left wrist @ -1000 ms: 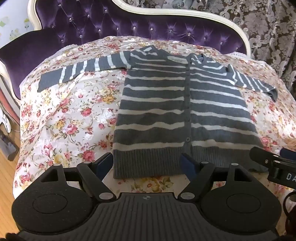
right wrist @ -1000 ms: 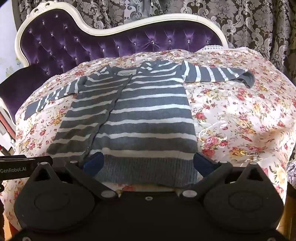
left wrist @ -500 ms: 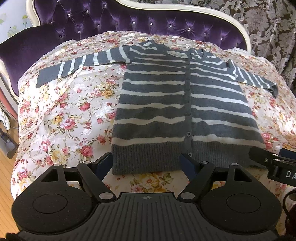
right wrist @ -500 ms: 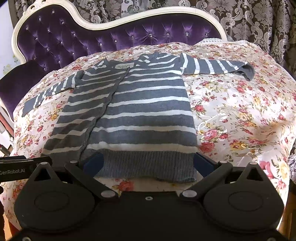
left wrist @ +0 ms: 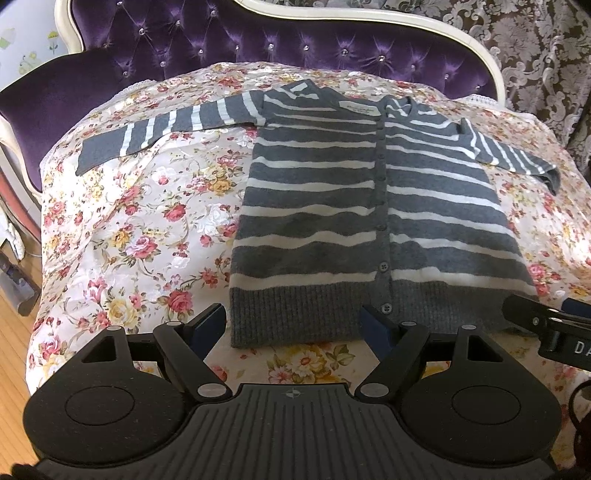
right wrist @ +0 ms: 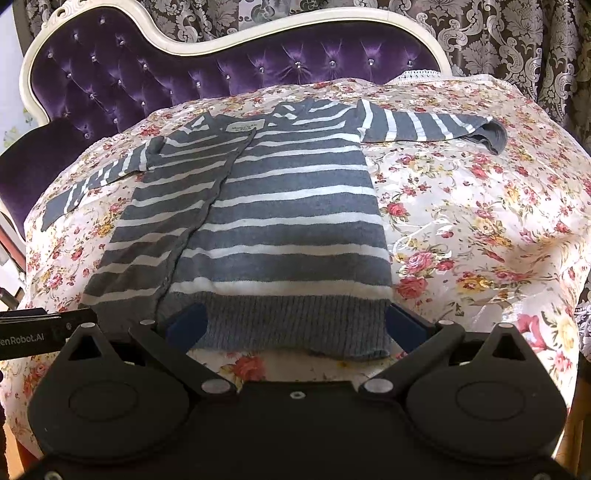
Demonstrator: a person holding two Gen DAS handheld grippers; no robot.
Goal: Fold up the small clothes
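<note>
This is a home, a furnished living room or bedroom by the look of it. A sofa with a tufted purple velvet back (right wrist: pixel 207 81), studded with crystal buttons and framed in carved cream-painted wood (right wrist: pixel 280 31), stands along the far edge of a seat draped in a glossy floral cloth with red and yellow roses (left wrist: pixel 122 236). Behind hang heavy grey-and-brown damask curtains (right wrist: pixel 517 40). Warm wooden floorboards (left wrist: pixel 14 347) show at the lower left; the pale wall (left wrist: pixel 26 40) there seems to carry flower decals, though the view is poor.
</note>
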